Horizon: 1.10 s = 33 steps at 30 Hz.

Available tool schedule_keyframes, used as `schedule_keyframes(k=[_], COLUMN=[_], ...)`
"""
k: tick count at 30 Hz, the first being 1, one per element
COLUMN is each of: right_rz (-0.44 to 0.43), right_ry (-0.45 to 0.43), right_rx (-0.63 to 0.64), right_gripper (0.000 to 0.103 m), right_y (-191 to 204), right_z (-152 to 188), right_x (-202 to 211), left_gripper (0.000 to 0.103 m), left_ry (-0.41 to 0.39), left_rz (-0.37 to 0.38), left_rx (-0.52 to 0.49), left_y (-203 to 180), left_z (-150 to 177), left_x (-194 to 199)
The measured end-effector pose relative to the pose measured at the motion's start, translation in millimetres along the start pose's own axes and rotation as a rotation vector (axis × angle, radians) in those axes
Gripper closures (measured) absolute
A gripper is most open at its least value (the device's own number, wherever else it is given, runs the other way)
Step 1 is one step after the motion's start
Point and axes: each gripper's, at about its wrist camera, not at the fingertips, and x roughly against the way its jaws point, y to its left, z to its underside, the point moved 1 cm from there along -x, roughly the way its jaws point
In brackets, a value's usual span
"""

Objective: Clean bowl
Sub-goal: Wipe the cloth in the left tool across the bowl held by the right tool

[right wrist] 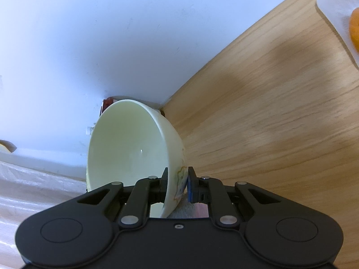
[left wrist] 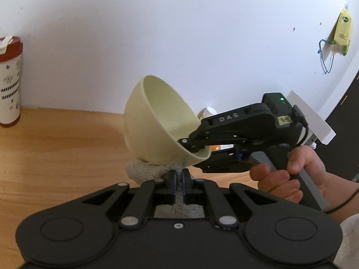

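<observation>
The left gripper (left wrist: 178,174) is closing its blue-padded fingers (left wrist: 172,179) together on a grey-white cloth (left wrist: 145,171), which is bunching out ahead of the tips and pressing against the underside of the bowl (left wrist: 154,125). The right gripper (right wrist: 178,179) is clamping the bowl's rim (right wrist: 177,179), one finger sitting inside the wall and the other outside, over a faint printed drawing. In the left wrist view the right gripper (left wrist: 190,144) is reaching in from the right, a bare hand (left wrist: 289,172) wrapping around its grey handle.

The bowl (right wrist: 132,148), pale cream and glossy, is being held tilted in the air above the wooden table (left wrist: 56,152), its opening facing up and toward the right gripper. Its inside is showing no visible residue.

At the table's far left a red-lidded patterned cup (left wrist: 10,83) is standing against the white wall (left wrist: 179,33). A yellow-green packet (left wrist: 342,33) is hanging on the wall at upper right. In the right wrist view an orange object (right wrist: 354,31) is lying on a pale board (right wrist: 332,6) at the table's far corner.
</observation>
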Motion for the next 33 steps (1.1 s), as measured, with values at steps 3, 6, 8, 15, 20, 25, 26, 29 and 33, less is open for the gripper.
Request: schedule_keyframes(k=[3,6,8,15,20,25,26,29,33], right_rz=[0.007,0.014,0.015,0.027,0.027,0.026,0.027,0.032,0.032], right_ry=[-0.002,-0.005,-0.003,0.009,0.016,0.015,0.014,0.015,0.018], right_rx=[-0.007,-0.006,-0.006,0.003,-0.004,-0.005,-0.006,-0.006,-0.002], right_gripper=[0.087,0.087,0.087,0.087,0.087,0.087,0.087,0.087,0.087], right_y=[-10.9,-19.7,-26.9,-59.9,-77.3,-83.2,-86.1,-96.5,-99.2], right_z=[-2.3,-3.2,-5.6,-14.2,-20.9,-21.4,-22.0,-24.5,-15.2], right_x=[-14.6,-27.0,-39.7,-98.4,-127.2,-128.4,-135.3,-155.9,-150.8], left_gripper=[0.099,0.099,0.099,0.099,0.099,0.099,0.099,0.099,0.099], left_ry=[0.006,0.012,0.019,0.017,0.001,-0.008,-0.010,-0.023,-0.035], left_rz=[-0.005,-0.019,-0.025,-0.040,-0.021,-0.004,-0.001,0.001,0.028], left_rx=[0.016,0.016,0.024,0.041,0.034,0.013,0.009,-0.019,-0.054], left_y=[5.6,7.0,10.0,17.0,19.5,18.7,18.2,14.2,5.5], left_z=[-1.1,-2.4,-4.0,-4.4,-4.2,-7.0,-7.8,-9.2,-10.7], left_x=[-5.3,-12.2,-19.1,-34.8,-38.0,-30.2,-28.7,-20.1,-6.4])
